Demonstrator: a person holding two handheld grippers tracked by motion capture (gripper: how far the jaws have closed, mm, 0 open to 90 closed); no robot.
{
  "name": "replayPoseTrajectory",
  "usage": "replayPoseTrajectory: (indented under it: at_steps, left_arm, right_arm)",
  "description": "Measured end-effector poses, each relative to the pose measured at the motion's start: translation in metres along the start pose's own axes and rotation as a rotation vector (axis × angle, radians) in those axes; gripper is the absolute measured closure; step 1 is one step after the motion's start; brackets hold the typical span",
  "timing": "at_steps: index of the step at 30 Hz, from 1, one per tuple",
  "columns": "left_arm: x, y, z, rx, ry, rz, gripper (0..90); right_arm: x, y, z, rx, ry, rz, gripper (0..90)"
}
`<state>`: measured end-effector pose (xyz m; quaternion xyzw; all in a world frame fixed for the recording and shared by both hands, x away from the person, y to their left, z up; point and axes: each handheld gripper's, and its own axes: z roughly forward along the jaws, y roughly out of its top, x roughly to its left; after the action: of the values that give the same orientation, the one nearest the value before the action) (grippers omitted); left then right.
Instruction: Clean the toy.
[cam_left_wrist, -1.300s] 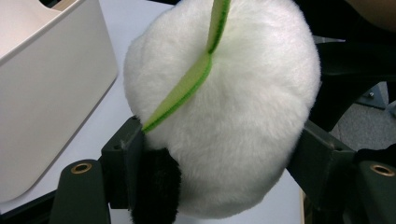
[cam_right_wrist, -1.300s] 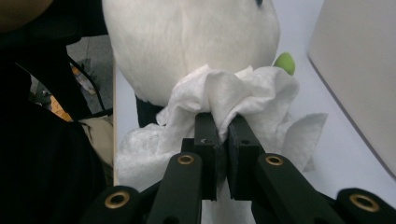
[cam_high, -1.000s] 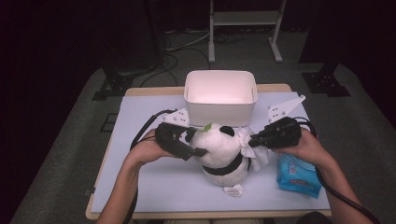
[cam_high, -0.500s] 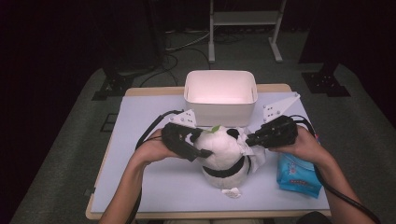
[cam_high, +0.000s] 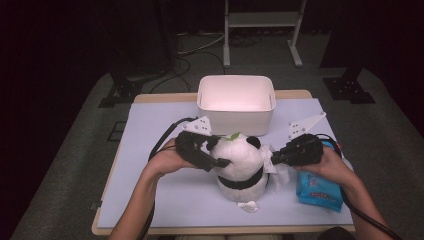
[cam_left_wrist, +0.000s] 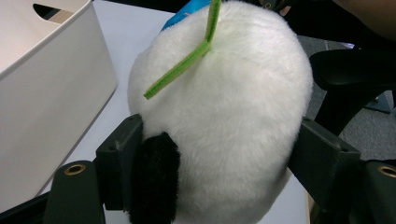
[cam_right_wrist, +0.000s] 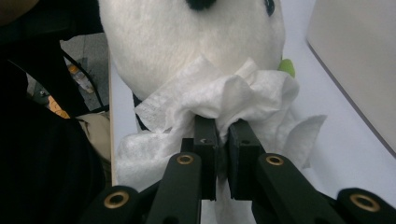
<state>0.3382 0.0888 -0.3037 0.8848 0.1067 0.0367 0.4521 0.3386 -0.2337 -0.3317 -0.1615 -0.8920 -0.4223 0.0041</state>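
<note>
A toy panda (cam_high: 241, 165) sits near the middle of the table (cam_high: 150, 150), just in front of a white box (cam_high: 236, 102). The toy panda is soft and fluffy. Its head is big, round and white. It has black ears, a black band around its neck, and a little green leaf (cam_left_wrist: 184, 63) sticking up on top of its head.

The left gripper (cam_high: 212, 159) has its jaws wide around the panda's head, one jaw on each side, pressing into the fur. The right gripper (cam_high: 274, 159) has its jaws squeezed tight on a crumpled white wipe (cam_right_wrist: 219, 105). The wipe touches the panda's face. A blue pack (cam_high: 317, 189) lies on the table under the right hand.
</note>
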Motion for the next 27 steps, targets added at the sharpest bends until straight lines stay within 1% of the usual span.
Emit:
replayPoseTrajectory:
  at_steps: [3, 7, 10, 12, 14, 15, 17, 20, 24, 26, 27]
  left_arm:
    - [0.0, 0.002, 0.001, 0.006, 0.002, -0.002, 25.0]
    - [0.002, 0.003, 0.001, 0.007, 0.003, -0.001, 24.3]
    - [0.001, 0.003, 0.002, 0.004, 0.004, -0.005, 24.3]
    - [0.001, 0.004, 0.003, 0.012, 0.003, 0.004, 24.3]
    - [0.0, 0.006, 0.004, 0.01, 0.004, 0.002, 24.3]
    - [0.0, 0.007, 0.005, 0.016, 0.003, 0.013, 24.3]
    - [-0.002, 0.011, 0.007, 0.021, 0.005, 0.018, 24.3]
    - [-0.003, 0.014, 0.01, 0.026, 0.005, 0.023, 24.2]
    - [-0.006, 0.019, 0.015, 0.03, -0.001, 0.04, 24.2]
    - [-0.008, 0.022, 0.018, 0.032, -0.006, 0.044, 24.2]
    - [-0.008, 0.023, 0.019, 0.036, -0.005, 0.048, 24.2]
  right_arm:
    - [0.002, 0.003, -0.005, 0.005, -0.015, -0.007, 83.3]
    - [0.005, 0.01, -0.008, 0.023, -0.032, -0.032, 83.3]
    - [0.006, 0.015, -0.011, 0.023, -0.034, -0.037, 83.3]
    - [0.007, 0.019, -0.014, 0.022, -0.036, -0.049, 83.3]
    - [0.008, 0.024, -0.018, 0.005, -0.031, -0.056, 83.3]
    - [0.009, 0.027, -0.021, -0.009, -0.027, -0.059, 83.3]
    - [0.012, 0.034, -0.026, -0.027, -0.023, -0.071, 83.4]
    - [0.015, 0.044, -0.03, -0.019, -0.04, -0.093, 83.3]
    - [0.017, 0.058, -0.035, -0.022, -0.053, -0.117, 83.3]
    - [0.019, 0.066, -0.035, -0.009, -0.057, -0.129, 83.3]
    - [0.019, 0.071, -0.033, 0.007, -0.061, -0.137, 83.3]
